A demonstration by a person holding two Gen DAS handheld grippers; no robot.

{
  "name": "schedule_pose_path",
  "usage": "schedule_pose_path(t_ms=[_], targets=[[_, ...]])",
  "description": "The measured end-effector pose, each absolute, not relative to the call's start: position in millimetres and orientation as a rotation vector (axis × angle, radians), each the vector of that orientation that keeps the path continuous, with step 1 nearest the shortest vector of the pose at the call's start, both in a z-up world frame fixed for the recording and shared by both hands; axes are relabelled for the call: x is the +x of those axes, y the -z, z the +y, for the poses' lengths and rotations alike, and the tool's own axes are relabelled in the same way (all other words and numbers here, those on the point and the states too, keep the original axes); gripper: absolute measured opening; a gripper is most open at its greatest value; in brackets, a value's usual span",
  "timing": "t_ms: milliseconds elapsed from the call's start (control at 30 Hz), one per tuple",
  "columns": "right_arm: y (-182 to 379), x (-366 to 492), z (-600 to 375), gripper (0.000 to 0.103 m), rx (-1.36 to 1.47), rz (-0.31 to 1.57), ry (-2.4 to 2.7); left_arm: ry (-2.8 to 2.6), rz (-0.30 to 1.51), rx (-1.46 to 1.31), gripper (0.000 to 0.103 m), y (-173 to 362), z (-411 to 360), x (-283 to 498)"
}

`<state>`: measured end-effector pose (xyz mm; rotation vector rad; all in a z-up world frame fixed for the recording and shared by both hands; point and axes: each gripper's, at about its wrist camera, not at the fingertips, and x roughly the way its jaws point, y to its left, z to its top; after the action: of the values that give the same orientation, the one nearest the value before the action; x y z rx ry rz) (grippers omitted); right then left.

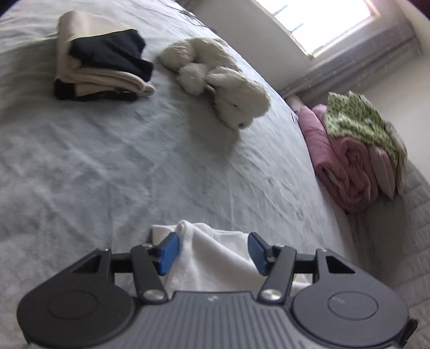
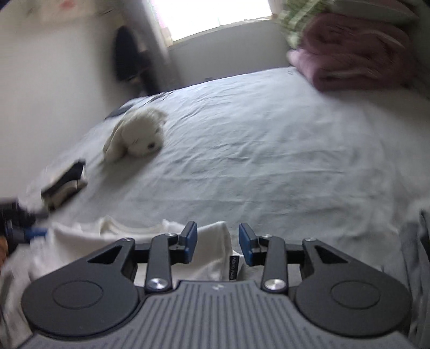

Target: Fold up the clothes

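Lying crosswise along the bed's [image 2: 268, 150] near edge, the white T-shirt [image 2: 139, 241] is sitting between the spread, unclamped pads of both the left gripper [image 1: 213, 252] and the right gripper [image 2: 218, 243].

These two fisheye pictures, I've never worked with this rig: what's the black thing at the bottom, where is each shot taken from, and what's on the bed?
There is no robot arm. A person holds a two-finger gripper in each hand, and each gripper carries a camera looking forward along its fingers. The black and grey body with blue pads at the bottom of each picture is that gripper itself.

One picture is from the left gripper, the other from the right gripper. Both are open, with a white garment lying between and under the fingers, not clamped.

They look across a bed with a pale sheet. On it lie a folded stack of cream and dark clothes and a white plush toy. At the far side sit rolled pink bedding topped by a green patterned cloth, below a window.
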<state>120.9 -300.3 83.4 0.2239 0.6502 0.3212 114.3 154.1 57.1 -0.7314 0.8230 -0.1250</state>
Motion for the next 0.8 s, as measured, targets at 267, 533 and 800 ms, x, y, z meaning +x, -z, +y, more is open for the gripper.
schedule_pose_path(t_ms=[267,533,800], targets=[[-65.2,138.6,-295.6,0.040,0.193,0.654,-0.368,0.128,0.828,-0.667,0.057,-51.3,145.3,119.0],[-56.0,144.2,-292.8,0.042,0.229,0.690,-0.436,0.102,0.838,-0.585,0.034,-46.7,139.4,120.8],[-63.5,140.6,-291.6,0.017,0.261,0.659,-0.432,0.061,0.818,-0.479,0.004,-59.2,135.8,114.5]])
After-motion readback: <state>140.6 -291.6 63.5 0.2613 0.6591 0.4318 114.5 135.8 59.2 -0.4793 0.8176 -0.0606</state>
